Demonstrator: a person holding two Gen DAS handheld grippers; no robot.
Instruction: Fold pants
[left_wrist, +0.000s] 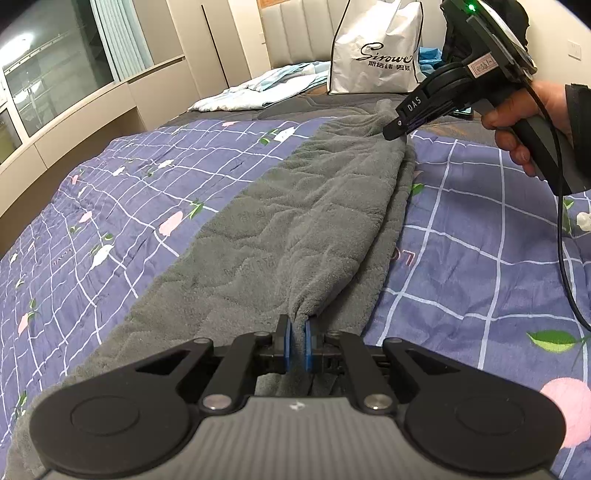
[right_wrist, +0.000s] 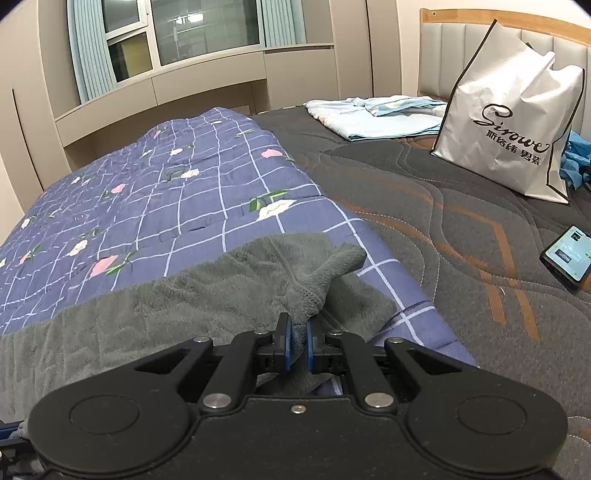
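Observation:
The grey fleece pants (left_wrist: 295, 221) lie stretched lengthwise on a purple checked quilt (left_wrist: 129, 192). My left gripper (left_wrist: 298, 334) is shut on the near end of the pants, the fabric bunched between its blue pads. My right gripper (left_wrist: 397, 131) shows at the far end in the left wrist view, shut on the other end. In the right wrist view the right gripper (right_wrist: 298, 334) pinches a bunched corner of the pants (right_wrist: 184, 306), which spread to the left over the quilt (right_wrist: 166, 192).
A white shopping bag (right_wrist: 513, 136) stands by the headboard. Light blue folded clothes (right_wrist: 373, 114) lie beside it. A lit phone (right_wrist: 569, 256) lies on the dark mattress (right_wrist: 424, 206) at right. Window and cabinets are along the far wall.

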